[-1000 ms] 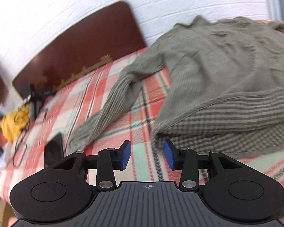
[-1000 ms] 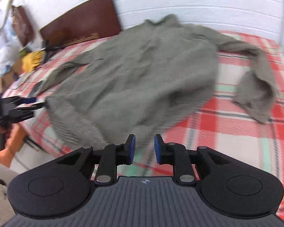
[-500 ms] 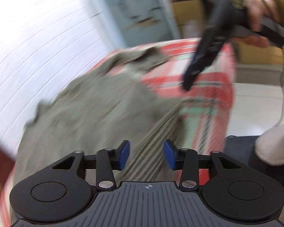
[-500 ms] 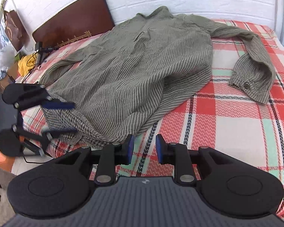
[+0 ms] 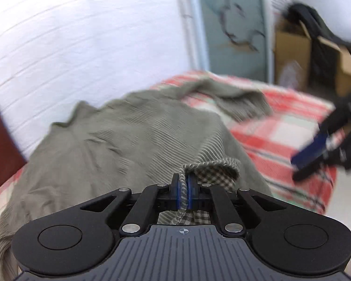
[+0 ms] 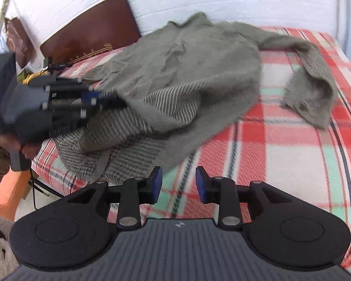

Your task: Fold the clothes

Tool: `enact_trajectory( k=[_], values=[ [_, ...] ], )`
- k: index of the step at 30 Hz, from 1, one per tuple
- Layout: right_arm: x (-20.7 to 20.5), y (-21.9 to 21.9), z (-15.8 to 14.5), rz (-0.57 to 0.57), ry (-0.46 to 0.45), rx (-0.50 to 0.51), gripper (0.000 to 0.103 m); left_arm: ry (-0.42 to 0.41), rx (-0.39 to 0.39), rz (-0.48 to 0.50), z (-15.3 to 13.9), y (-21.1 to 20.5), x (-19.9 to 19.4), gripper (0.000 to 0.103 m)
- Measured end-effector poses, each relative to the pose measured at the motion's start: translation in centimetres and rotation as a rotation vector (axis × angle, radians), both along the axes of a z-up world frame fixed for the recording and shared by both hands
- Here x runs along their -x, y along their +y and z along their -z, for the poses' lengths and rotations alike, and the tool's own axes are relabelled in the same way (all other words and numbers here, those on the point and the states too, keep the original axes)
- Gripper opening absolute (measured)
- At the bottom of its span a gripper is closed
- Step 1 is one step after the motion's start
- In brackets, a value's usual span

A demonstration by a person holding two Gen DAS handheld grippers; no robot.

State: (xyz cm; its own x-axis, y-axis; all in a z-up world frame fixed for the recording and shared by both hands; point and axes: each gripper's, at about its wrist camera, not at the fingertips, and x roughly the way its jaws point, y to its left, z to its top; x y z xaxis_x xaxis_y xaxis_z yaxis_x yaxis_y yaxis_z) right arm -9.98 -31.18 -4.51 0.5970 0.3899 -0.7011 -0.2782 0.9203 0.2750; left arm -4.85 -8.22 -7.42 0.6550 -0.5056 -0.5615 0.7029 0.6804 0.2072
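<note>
A grey-green striped shirt lies spread on a bed with a red, white and green plaid blanket. My left gripper is shut on the shirt's near hem corner, and checked lining shows beside the pads. In the right wrist view the left gripper holds that corner lifted above the bed's left edge. My right gripper hovers over the blanket just in front of the hem, its jaws opening with no cloth between them. One sleeve trails to the right.
A brown headboard leans on the white brick wall behind the bed. Cardboard boxes and a pale blue door stand past the bed's far end. An orange stool and a yellow bundle sit at the left.
My left gripper swung round to the shirt's hem corner, shut on it and raised it off the bed. The right gripper stayed in place and its jaws widened.
</note>
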Motion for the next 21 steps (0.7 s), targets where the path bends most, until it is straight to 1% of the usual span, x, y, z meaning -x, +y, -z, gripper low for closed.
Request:
enact_trajectory(
  k=[4, 7, 8, 11, 14, 18, 21],
  values=[
    [-1.5, 2.6, -0.2, -0.051, -0.064, 0.065, 0.035, -0.041, 0.039, -0.036, -1.0, 0.5, -0.6, 0.002],
    [-2.8, 4.2, 0.2, -0.079, -0.095, 0.118, 0.035, -0.085, 0.054, -0.085, -1.5, 0.8, -0.5, 0.002],
    [-3.3, 4.6, 0.4, -0.080, -0.101, 0.137, 0.035, -0.089, 0.061, -0.102, -1.8, 0.8, -0.9, 0.002],
    [-4.9, 5.3, 0.8, -0.079, -0.113, 0.167, 0.035, -0.066, 0.101, -0.133, -2.4, 1.5, -1.9, 0.003],
    [-6.4, 5.8, 1.2, -0.064, -0.115, 0.177, 0.035, -0.078, 0.099, -0.125, -2.5, 1.7, -2.0, 0.003],
    [-8.0, 6.9, 1.7, -0.009, -0.134, 0.201, 0.035, -0.090, 0.094, -0.112, -2.5, 1.7, -1.8, 0.003],
    [-9.2, 7.7, 2.3, -0.008, -0.121, 0.222, 0.035, -0.090, 0.097, -0.114, -2.5, 1.8, -1.8, 0.003]
  ],
)
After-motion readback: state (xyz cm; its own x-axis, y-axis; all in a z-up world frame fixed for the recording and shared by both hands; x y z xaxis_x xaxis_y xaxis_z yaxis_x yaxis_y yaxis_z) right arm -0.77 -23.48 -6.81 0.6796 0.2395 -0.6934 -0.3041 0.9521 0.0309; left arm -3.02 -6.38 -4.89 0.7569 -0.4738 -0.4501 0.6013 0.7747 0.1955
